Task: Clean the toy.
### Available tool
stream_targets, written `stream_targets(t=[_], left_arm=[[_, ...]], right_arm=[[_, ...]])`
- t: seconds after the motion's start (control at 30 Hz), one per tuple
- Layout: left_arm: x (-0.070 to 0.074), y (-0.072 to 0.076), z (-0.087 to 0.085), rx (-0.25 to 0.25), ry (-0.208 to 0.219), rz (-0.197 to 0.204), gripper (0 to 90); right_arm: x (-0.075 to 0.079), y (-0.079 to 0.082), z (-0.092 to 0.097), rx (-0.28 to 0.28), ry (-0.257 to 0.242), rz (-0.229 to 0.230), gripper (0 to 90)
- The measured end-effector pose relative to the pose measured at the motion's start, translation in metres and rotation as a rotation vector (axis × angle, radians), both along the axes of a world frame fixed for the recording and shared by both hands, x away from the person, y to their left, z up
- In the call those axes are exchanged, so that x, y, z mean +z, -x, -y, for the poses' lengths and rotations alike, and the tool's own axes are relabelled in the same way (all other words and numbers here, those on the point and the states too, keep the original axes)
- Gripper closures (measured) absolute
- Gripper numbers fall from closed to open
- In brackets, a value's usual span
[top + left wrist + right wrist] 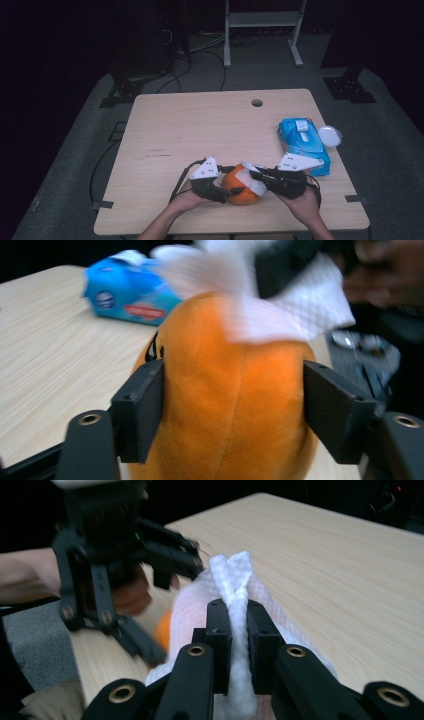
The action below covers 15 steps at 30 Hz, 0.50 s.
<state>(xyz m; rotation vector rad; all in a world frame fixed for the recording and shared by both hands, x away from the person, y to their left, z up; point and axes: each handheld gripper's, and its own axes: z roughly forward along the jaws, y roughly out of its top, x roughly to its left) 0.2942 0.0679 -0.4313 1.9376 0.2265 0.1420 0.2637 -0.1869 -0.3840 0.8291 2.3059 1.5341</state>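
An orange plush toy sits near the table's front edge, between the person's hands. My left gripper comes at it from the left. In the left gripper view both pads press on the sides of the orange plush toy. My right gripper reaches in from the right, shut on a white wipe that lies over the toy's top. In the right gripper view, the right gripper pinches a twisted fold of the white wipe, and a patch of the orange toy shows beneath it.
A blue pack of wipes lies at the right edge of the wooden table, with a round white lid beside it. A cable hole sits near the far edge. Both hands work close to the front edge.
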Motion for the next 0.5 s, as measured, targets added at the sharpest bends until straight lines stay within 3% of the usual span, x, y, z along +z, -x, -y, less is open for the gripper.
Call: stream_targets(t=[0.03,0.07,0.13,0.23,0.3,0.37,0.43,0.5], left_arm=[[0.000,0.000,0.000,0.000,0.000,0.000,30.8],[0.001,0.006,0.004,-0.029,-0.026,0.039,31.3],[0.001,0.008,0.005,-0.027,-0.033,0.046,31.6],[-0.001,0.006,0.003,-0.037,-0.031,0.040,32.3],[-0.001,0.005,0.002,-0.039,-0.031,0.040,32.3],[-0.002,0.005,0.002,-0.043,-0.027,0.040,32.3],[-0.003,0.005,0.003,-0.053,-0.023,0.038,31.6],[-0.003,0.005,0.003,-0.060,-0.020,0.036,31.3]], right_arm=[[0.000,0.000,0.000,0.000,0.000,0.000,81.9],[0.002,0.002,-0.005,0.009,0.009,0.019,81.9],[0.001,0.001,-0.006,0.002,0.028,0.024,81.9],[-0.006,-0.006,0.004,-0.029,0.025,-0.008,82.0],[-0.014,-0.013,0.013,-0.079,0.042,-0.025,82.0],[-0.023,-0.019,0.023,-0.107,0.025,-0.074,82.1],[-0.022,-0.018,0.023,-0.098,0.009,-0.081,82.2],[-0.014,-0.014,0.016,-0.063,-0.009,-0.054,82.1]])
